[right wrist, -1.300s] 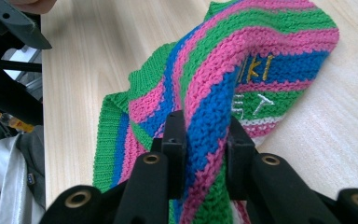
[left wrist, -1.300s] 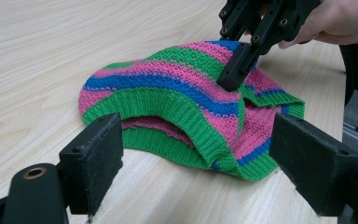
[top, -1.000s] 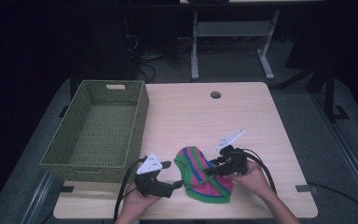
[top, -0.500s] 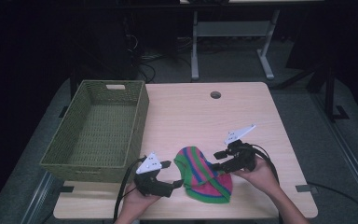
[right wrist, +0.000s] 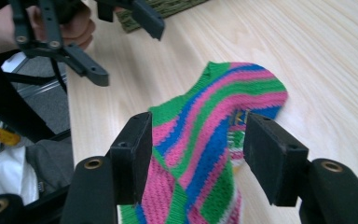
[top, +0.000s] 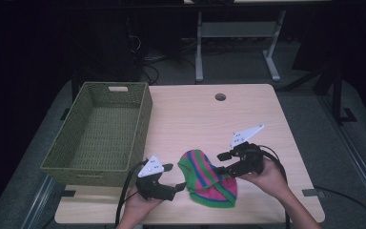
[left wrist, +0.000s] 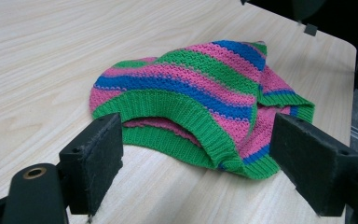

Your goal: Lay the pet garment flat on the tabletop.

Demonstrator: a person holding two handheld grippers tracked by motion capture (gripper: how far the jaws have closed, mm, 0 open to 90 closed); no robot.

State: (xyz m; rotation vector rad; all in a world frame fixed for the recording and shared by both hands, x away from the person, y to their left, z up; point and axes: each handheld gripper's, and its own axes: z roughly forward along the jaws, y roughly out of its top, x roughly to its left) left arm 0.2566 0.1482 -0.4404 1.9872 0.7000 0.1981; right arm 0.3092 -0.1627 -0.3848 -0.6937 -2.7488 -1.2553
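A striped knit hat (top: pixel 207 178), pink/green/blue, is seen lying crumpled on the table (top: pixel 205 119) near the front edge, between the two grippers. A woven basket (top: pixel 100 131) is set at the table's left side, apart from the hat, w/ nothing seen inside.

The left gripper (top: pixel 174 177) is held just beside the hat's left edge, jaws spread wide; in the left gripper view the green ribbed brim (left wrist: pixel 177 116) is framed between them, not touched. The right gripper (top: pixel 224 162) is held over the hat's right part, jaws also spread, nothing pinched; in the right gripper view the knit (right wrist: pixel 209 135) is seen between and below them.

Handling, as judged: the hat is expected to be light, soft and floppy, w/ no stiffness, so it will sag and stretch when lifted. Not fragile, not slippery; yarn loops could be snagged. The best hold is judged to be the thick ribbed brim, pinched through both layers.
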